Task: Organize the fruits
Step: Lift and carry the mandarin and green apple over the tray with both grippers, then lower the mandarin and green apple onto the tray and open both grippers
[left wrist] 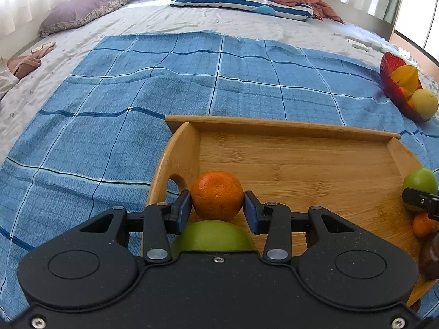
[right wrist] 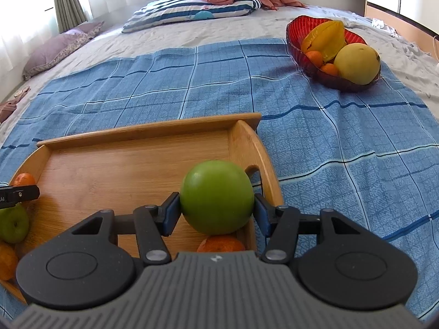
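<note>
Bamboo tray (right wrist: 131,137): left gripper (left wrist: 216,205) clamps orange (left wrist: 216,194); right gripper (right wrist: 216,211) clamps green apple (right wrist: 216,196).

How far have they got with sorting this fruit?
Partway. The red bowl already holds a starfruit and other fruit. The left gripper grips an orange, the right gripper a green apple. More fruit waits in the wooden tray.

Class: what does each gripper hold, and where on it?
Left gripper clamps the orange across its sides; right gripper clamps the green apple across its sides.
</note>
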